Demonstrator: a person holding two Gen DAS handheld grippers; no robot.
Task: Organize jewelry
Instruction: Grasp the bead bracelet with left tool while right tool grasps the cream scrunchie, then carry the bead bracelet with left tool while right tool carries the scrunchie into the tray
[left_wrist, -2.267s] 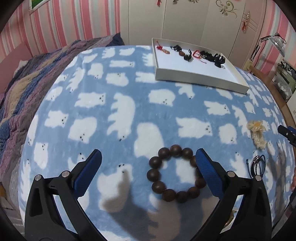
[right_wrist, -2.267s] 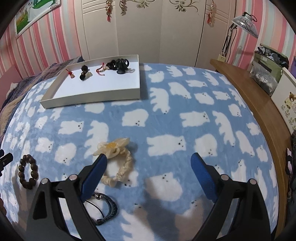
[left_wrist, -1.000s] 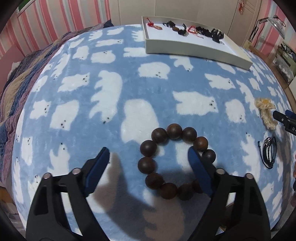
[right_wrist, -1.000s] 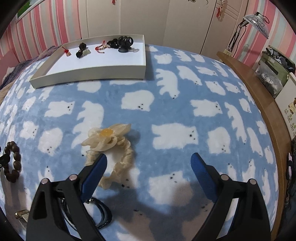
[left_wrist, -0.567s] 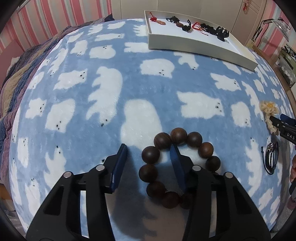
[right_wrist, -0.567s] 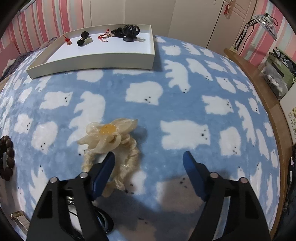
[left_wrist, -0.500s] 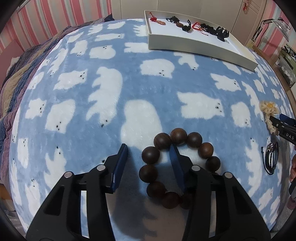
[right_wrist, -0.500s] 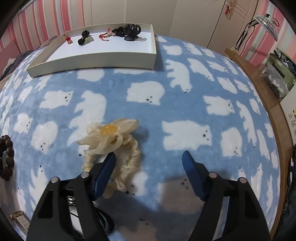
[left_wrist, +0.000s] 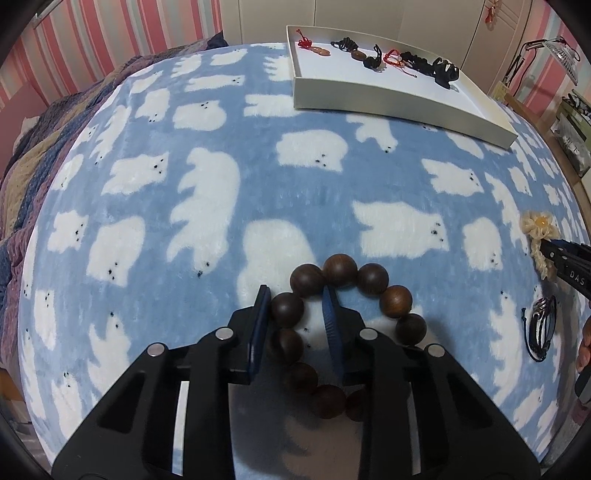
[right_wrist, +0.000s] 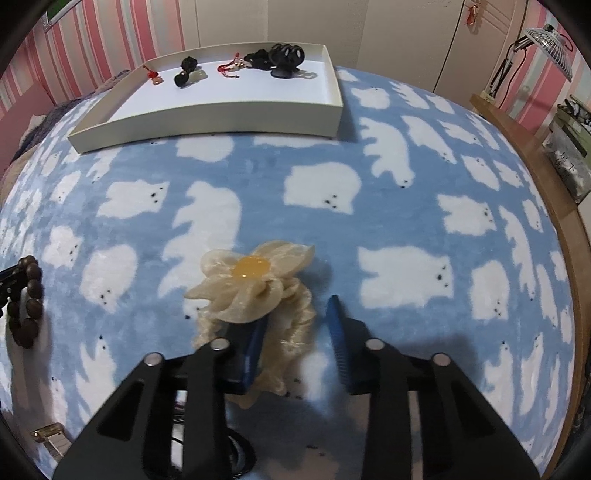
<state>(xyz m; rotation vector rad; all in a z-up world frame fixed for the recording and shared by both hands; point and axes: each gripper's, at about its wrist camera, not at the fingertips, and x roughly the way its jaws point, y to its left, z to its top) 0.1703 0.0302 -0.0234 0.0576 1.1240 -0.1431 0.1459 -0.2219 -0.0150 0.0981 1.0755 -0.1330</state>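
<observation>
On the blue bear-print blanket (left_wrist: 221, 122) of the bed, a bracelet (left_wrist: 340, 269) of dark wooden beads, one side of its ring caught between the closing jaws of the left gripper (left_wrist: 297, 325), pads pressed against two beads. Further right on the same blanket, a cream scrunchie (right_wrist: 258, 288) with a fabric flower and amber centre, its gathered band between the closing jaws of the right gripper (right_wrist: 297, 347), left pad against the fabric, right pad just clear of it. Beside that, a dark cord bracelet (left_wrist: 541, 328). At the far edge, a white tray (right_wrist: 207, 118) with several small dark and red pieces along its back wall.
</observation>
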